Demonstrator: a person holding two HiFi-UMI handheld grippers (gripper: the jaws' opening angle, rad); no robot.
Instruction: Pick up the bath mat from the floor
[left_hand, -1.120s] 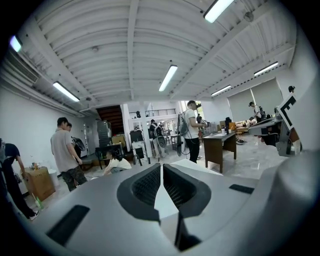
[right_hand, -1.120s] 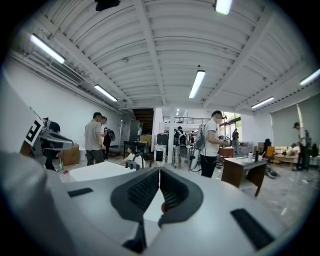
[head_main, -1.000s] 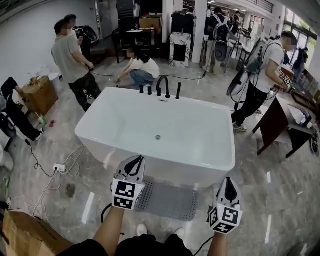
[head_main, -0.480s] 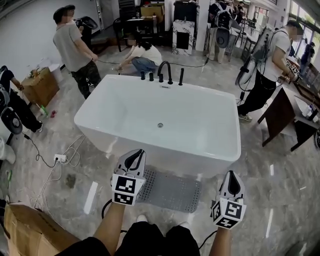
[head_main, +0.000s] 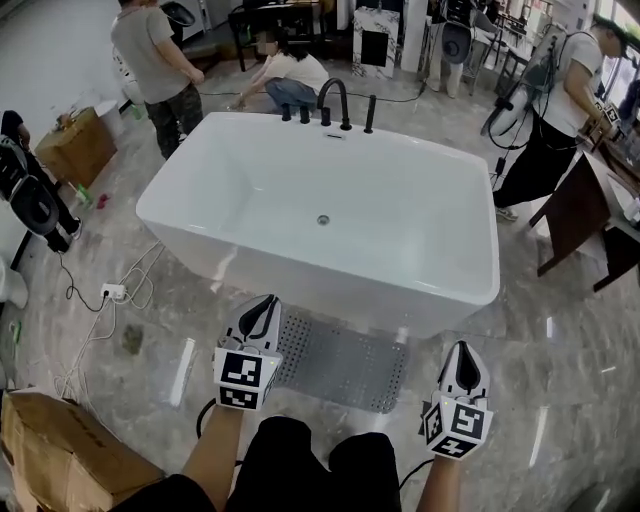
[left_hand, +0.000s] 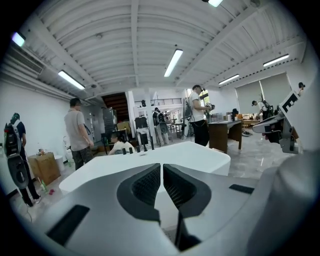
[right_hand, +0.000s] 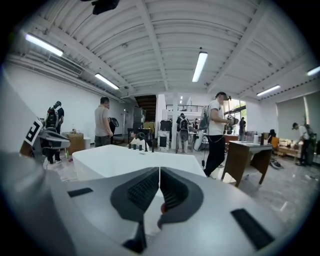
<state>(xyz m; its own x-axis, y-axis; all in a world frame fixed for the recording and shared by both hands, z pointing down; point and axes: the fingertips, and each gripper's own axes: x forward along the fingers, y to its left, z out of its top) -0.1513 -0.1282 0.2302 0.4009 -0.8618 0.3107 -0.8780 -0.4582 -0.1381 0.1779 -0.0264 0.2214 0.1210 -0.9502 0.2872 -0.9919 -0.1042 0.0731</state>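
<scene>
A grey perforated bath mat (head_main: 340, 361) lies flat on the marble floor, against the near side of the white bathtub (head_main: 330, 215). My left gripper (head_main: 263, 311) hovers over the mat's left end, jaws shut and empty. To the right of the mat, my right gripper (head_main: 462, 362) hangs above the floor, likewise shut with nothing between its pads. Both gripper views look level over the tub: the left gripper (left_hand: 162, 170) and the right gripper (right_hand: 159, 176) show closed pads, and the mat is hidden below them.
The tub carries black taps (head_main: 336, 103) at its far rim. A cardboard box (head_main: 60, 459) sits at the lower left, a power strip with cables (head_main: 112, 292) on the left floor. People stand behind the tub (head_main: 155, 70) and at the right by a dark table (head_main: 580, 215).
The head view has tilted down and come closer: the tub and mat look larger. Both grippers stay shut and have shifted only slightly.
</scene>
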